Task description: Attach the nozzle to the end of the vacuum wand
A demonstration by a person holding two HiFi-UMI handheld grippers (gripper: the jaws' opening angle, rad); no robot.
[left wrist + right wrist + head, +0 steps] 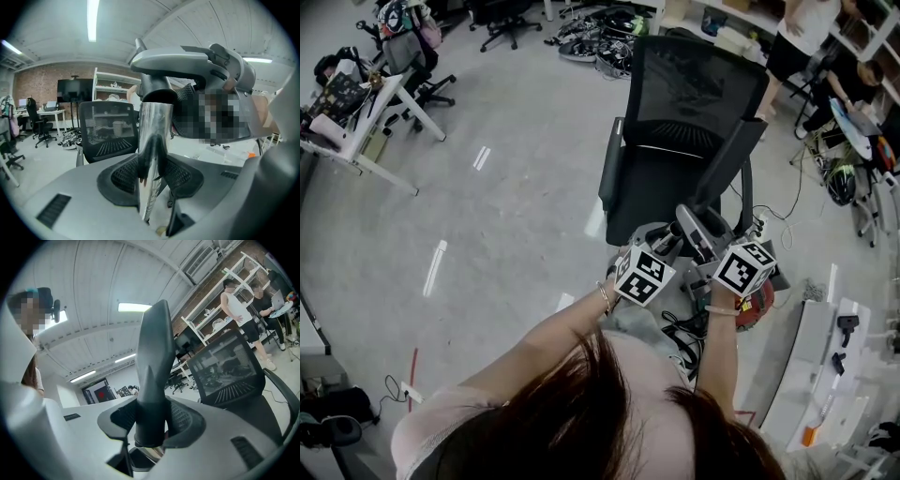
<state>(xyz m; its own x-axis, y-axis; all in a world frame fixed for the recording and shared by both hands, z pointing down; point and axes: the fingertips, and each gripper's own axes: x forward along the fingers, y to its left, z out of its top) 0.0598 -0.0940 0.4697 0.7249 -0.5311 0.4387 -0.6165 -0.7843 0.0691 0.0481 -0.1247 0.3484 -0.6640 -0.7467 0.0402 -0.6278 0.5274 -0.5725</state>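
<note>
In the left gripper view a shiny metal vacuum wand stands upright between the jaws, and my left gripper is shut on it. The grey vacuum body sits at the wand's top. In the right gripper view a dark grey tapered nozzle points up from between the jaws, with my right gripper shut on its base. A bit of metal tube end shows just under the nozzle's base. In the head view both grippers meet at the grey vacuum in front of the person.
A black mesh office chair stands right behind the grippers. People stand by shelves at the far right. A desk is at the far left, a white bench at the right, and cables and a red object lie below the hands.
</note>
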